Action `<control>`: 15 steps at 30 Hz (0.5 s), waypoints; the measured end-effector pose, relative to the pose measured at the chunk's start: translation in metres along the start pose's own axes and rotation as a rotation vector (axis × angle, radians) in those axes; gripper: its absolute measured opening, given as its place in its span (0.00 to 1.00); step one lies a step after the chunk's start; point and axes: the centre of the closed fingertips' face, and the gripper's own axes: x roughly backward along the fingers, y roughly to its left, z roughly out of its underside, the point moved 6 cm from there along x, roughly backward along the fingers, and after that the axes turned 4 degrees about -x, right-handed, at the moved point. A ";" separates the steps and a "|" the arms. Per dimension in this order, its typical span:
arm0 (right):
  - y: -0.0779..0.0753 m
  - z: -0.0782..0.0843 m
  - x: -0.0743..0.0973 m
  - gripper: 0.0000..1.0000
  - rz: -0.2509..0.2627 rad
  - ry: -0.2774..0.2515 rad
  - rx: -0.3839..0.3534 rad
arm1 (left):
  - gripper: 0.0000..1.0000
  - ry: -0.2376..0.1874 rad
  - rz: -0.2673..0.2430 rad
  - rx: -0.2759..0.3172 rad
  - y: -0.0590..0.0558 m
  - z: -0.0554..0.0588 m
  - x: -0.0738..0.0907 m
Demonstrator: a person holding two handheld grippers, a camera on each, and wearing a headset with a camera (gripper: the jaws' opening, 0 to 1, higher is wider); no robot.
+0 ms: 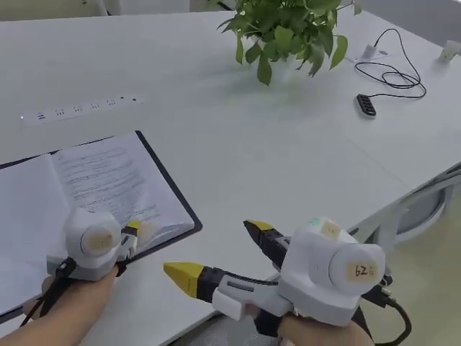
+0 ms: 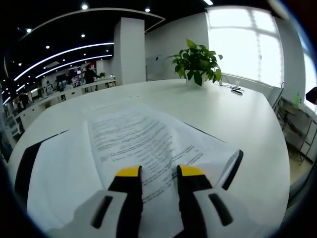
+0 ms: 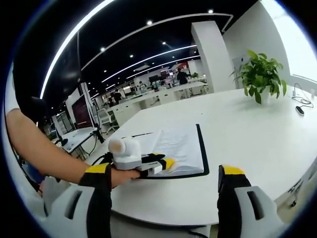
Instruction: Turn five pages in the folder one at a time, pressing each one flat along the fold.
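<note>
Open black-edged folder of white printed pages (image 1: 108,180) under my left claw (image 2: 159,173); my right claw (image 1: 220,254) is spread wide and free.

The folder lies flat at the near left of the white surface (image 1: 252,158), both pages showing lines of print. My left claw sits low over the lower part of the right-hand page, its yellow-tipped jaws drawn close with a narrow gap. Whether they pinch any paper I cannot tell from here. My right claw hangs just beside the folder's near right corner, at the surface's front edge, released and grasping nothing. A leafy green potted plant (image 1: 288,29) stands on the far side, well apart from the folder, with a small black remote (image 1: 366,105) to its right.
</note>
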 end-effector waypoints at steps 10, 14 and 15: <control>-0.015 -0.006 -0.028 0.81 -0.081 0.109 -0.069 | 0.17 0.008 -0.020 0.052 0.006 -0.001 0.001; -0.024 -0.008 -0.051 0.81 -0.101 0.156 -0.031 | 0.17 0.006 -0.015 0.046 0.005 0.000 0.000; -0.027 -0.007 -0.058 0.80 -0.109 0.181 -0.041 | 0.17 0.005 -0.016 0.047 0.005 0.000 0.000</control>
